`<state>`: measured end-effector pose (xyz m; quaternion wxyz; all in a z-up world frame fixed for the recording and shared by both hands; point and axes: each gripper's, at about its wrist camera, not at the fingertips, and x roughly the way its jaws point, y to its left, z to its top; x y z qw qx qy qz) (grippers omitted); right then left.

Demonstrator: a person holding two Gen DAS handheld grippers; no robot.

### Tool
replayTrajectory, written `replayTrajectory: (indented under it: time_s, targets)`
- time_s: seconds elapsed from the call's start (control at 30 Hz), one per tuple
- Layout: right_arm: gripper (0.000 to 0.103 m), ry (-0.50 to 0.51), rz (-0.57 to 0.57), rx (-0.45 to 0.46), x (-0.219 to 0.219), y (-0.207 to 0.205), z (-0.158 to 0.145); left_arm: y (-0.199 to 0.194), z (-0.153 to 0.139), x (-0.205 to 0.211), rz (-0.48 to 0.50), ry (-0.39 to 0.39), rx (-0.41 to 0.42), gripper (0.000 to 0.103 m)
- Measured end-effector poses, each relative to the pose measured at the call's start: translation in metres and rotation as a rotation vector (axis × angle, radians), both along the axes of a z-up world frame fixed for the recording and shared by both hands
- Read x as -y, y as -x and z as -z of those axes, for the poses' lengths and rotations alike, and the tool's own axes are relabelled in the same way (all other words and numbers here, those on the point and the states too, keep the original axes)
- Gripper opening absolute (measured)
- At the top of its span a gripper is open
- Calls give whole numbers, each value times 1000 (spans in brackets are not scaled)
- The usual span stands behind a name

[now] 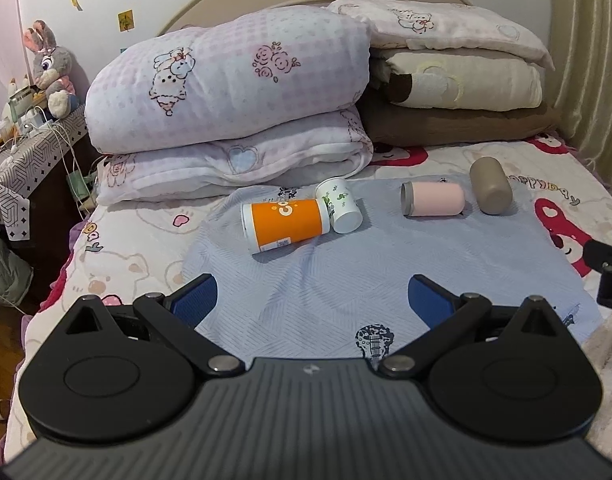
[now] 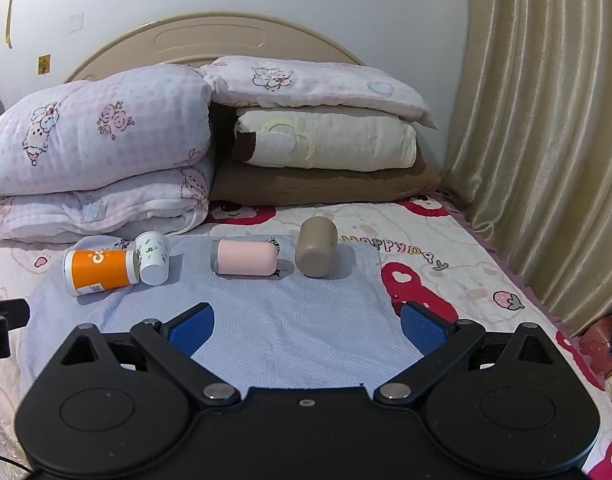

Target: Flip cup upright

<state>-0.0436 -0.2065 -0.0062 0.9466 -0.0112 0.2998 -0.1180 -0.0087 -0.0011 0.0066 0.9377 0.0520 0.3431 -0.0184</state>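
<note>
Several cups lie on their sides on a pale blue cloth (image 1: 326, 280) (image 2: 265, 332) on the bed. An orange cup (image 1: 283, 224) (image 2: 101, 272) lies at the left, touching a small white cup with green print (image 1: 340, 204) (image 2: 153, 258). A pink cup (image 1: 434, 199) (image 2: 243, 258) lies right of them. A taupe cup (image 1: 490, 186) (image 2: 316, 252) lies farthest right. My left gripper (image 1: 312, 300) is open and empty, well short of the cups. My right gripper (image 2: 306, 326) is open and empty, also short of them.
Folded quilts (image 1: 225, 88) (image 2: 97, 140) and stacked pillows (image 1: 458, 76) (image 2: 322, 136) sit behind the cups against the headboard. A curtain (image 2: 546, 120) hangs at the right. A cluttered bedside table (image 1: 29, 148) with a plush rabbit (image 1: 49, 68) stands at the left.
</note>
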Motion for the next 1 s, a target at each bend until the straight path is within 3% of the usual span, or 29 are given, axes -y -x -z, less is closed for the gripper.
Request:
replayTrajectory:
  time_s: [0.4, 1.0]
  targets:
    - [101, 32, -35, 4, -10, 3, 0, 4, -1, -5, 0, 25, 19, 103]
    - [101, -17, -66, 25, -5, 6, -1, -5, 8, -17, -44, 67, 12, 103]
